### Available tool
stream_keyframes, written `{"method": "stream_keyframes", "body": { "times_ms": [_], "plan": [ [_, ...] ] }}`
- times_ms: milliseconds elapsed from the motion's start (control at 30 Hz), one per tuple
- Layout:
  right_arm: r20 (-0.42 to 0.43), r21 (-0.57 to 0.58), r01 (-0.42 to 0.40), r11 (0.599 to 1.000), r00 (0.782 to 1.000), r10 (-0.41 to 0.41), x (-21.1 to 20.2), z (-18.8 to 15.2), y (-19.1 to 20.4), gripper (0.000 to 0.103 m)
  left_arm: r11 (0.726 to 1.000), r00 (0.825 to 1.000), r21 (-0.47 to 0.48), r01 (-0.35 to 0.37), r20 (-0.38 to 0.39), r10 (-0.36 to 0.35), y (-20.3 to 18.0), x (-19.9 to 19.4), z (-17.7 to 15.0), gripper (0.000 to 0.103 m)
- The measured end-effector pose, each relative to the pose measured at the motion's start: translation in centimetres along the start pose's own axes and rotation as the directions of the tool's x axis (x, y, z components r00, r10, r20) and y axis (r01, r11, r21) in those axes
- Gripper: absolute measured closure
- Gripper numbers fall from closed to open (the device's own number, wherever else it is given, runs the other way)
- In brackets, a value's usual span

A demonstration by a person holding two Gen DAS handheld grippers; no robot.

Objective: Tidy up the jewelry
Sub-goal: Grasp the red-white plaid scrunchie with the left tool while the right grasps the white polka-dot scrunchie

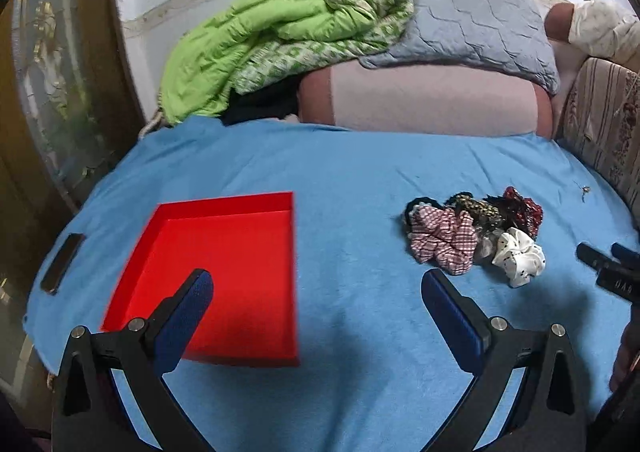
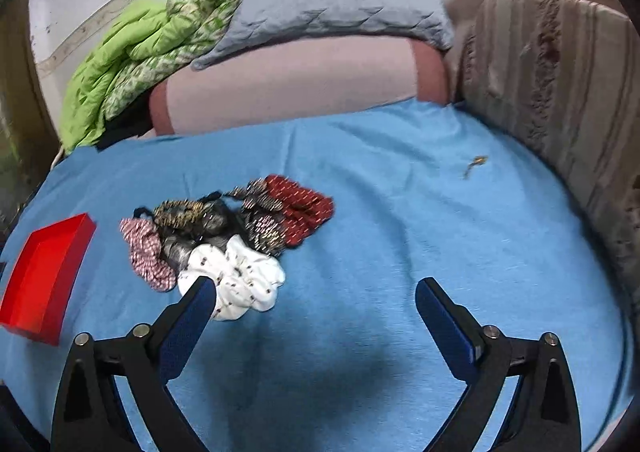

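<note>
Scrunchies of checked, spotted white and dark sequinned fabric lie heaped on the blue bedsheet, well apart from the empty red rectangular tray. Both the left tongs and right tongs hang spread and empty; tangled bands risk lifting together.

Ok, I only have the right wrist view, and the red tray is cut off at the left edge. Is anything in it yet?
Observer: No. The left wrist view shows the red tray bare inside.
Operator: Anything beside it?
Observer: A flat dark object, maybe a phone, lies left of it near the edge of the blue sheet.
Operator: And the left hand-held gripper?
Observer: The left hand-held gripper is open and holds nothing.
</note>
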State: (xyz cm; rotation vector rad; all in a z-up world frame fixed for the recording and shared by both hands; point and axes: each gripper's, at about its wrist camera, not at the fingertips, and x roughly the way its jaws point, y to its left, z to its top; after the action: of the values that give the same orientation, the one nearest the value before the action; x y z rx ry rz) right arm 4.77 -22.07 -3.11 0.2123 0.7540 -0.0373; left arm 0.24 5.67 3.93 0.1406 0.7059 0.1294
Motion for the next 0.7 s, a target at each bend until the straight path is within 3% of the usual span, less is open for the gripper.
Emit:
{"method": "stream_keyframes", "body": {
  "times_ms": [267,533,700],
  "plan": [
    [-0.015,-0.012,-0.074,0.997,0.997,0.074,0.5,-0.5,0.7,0.013,0.987,0.985,0.004,0.159,-0.062,-0.159,-3.5,4.7,2.9,0.0],
    [-0.082,0.043,-0.169,0.985,0.982,0.172,3.4,-0.5,1.0,0.026,0.972,0.962,0.018,0.236,-0.142,-0.232,-6.4,9.9,4.0,0.001],
    [-0.12,0.075,-0.183,0.98,0.974,0.191,6.1,0.4,1.4,0.026,0.96,0.94,0.008,0.28,-0.204,-0.273,-8.0,12.8,4.1,0.017]
  ]
}}
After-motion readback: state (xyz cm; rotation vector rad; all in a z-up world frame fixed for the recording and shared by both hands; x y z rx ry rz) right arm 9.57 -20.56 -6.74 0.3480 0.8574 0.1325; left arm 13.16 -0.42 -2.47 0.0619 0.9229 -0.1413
